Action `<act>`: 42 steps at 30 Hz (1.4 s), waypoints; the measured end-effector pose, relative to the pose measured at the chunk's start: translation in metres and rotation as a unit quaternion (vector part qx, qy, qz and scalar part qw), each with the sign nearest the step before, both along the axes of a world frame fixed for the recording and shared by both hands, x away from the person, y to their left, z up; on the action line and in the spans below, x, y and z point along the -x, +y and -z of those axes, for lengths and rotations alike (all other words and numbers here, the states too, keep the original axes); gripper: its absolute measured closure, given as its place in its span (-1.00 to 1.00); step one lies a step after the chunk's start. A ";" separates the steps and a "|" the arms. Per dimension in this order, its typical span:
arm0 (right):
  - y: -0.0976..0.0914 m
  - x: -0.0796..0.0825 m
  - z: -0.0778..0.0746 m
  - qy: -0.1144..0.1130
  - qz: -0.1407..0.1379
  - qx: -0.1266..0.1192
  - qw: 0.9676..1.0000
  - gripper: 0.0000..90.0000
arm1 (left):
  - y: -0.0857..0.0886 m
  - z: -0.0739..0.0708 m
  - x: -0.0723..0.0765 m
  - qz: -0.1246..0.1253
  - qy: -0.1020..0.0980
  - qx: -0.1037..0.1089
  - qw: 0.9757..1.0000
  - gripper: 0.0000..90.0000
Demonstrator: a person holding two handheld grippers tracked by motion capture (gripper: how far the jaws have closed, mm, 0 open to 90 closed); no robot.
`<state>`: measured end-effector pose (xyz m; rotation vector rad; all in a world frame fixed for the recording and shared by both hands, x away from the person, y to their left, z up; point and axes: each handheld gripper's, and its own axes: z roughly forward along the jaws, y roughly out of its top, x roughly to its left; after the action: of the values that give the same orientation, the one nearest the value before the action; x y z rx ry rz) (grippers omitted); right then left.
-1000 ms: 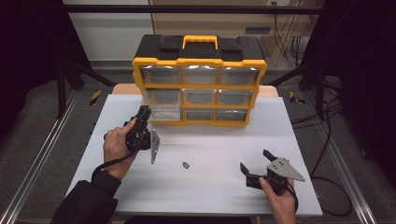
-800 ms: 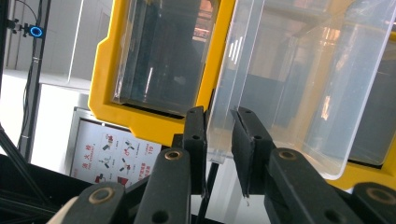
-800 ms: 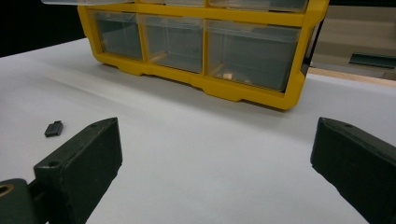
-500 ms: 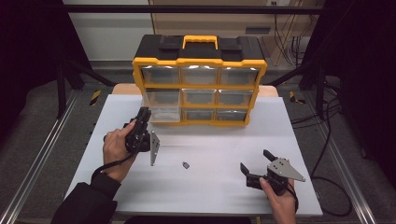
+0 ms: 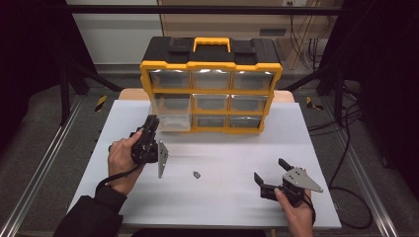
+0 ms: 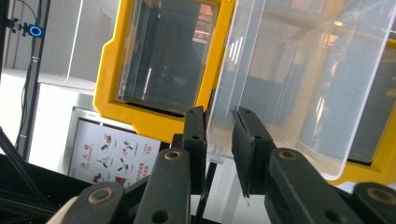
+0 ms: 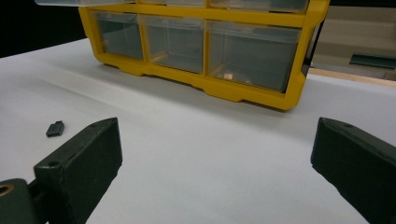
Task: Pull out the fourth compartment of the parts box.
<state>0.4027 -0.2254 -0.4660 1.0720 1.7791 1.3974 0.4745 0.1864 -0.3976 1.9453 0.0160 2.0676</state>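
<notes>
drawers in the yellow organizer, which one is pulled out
The large clear drawer at the organizer's lower left; it juts past the frame, gripped by the left hand-held gripper. The others sit flush.

The high view looks forward and down on the yellow organizer (image 5: 211, 89). The left gripper view sits seemingly right against it; the right gripper view faces it low, farther back.

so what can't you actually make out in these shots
- Small dark part on the white table: too small in the high view, and also small in the right gripper view, to tell what it is.
- Clear drawer gripped at its front edge by the left gripper: its contents are lost in glare in the left gripper view.
- Other drawers of the yellow organizer: contents blurred behind cloudy fronts.
</notes>
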 end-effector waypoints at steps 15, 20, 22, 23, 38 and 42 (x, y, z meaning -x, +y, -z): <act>0.001 0.000 0.000 -0.001 -0.001 0.002 1.000 -0.95 | 0.002 0.000 0.009 0.005 0.001 -0.001 1.000 0.67; 0.001 0.000 0.000 -0.001 -0.001 0.002 1.000 -0.95 | 0.003 0.000 0.011 0.006 0.001 -0.002 1.000 0.67; 0.001 0.000 0.000 -0.001 -0.001 0.002 1.000 -0.95 | 0.003 0.000 0.012 0.006 0.000 -0.001 1.000 0.67; 0.001 0.000 0.000 -0.001 -0.001 0.002 1.000 -0.95 | 0.003 0.000 0.012 0.006 0.000 -0.001 1.000 0.67; 0.002 -0.001 0.001 0.003 -0.004 0.002 1.000 -0.95 | 0.000 0.003 0.009 0.006 0.007 -0.010 1.000 0.65; 0.003 -0.001 0.001 0.003 -0.008 0.005 1.000 -0.95 | -0.004 0.004 0.006 0.002 0.005 -0.009 1.000 0.65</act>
<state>0.4040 -0.2220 -0.4673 1.0600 1.7998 1.3949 0.4690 0.1824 -0.4014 1.9656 -0.0028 2.0619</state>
